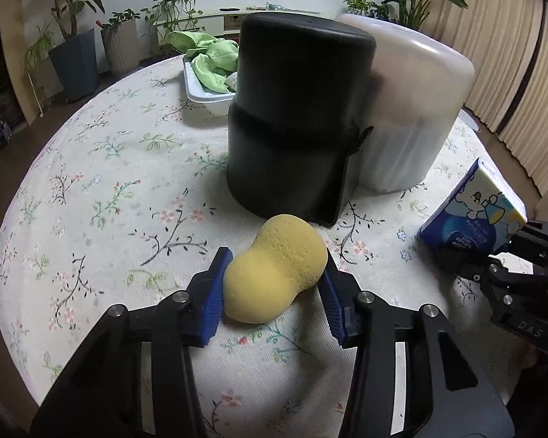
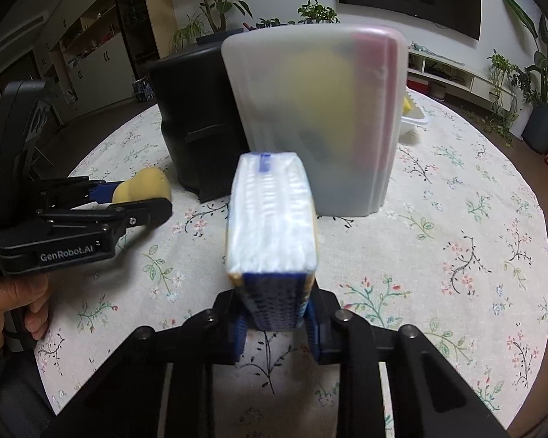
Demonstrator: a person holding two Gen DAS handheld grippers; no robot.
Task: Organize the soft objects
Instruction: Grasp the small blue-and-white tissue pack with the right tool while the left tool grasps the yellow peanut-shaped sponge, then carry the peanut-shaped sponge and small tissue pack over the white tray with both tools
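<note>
Frosted bin (image 2: 310, 109) contents blurred, tissue pack (image 2: 272, 226) hides right tongs (image 2: 274, 323)

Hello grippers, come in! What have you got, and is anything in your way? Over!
Left gripper shut on yellow sponge, sponge on tablecloth. Right gripper shut on tissue pack. Black bin and frosted bin stand directly ahead.

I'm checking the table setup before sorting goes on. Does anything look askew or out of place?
Two things stand out. The black bin and the translucent white bin both stand upside down, closed bases up, so nothing can be dropped in. The tissue pack in the right gripper sits tilted.
</note>
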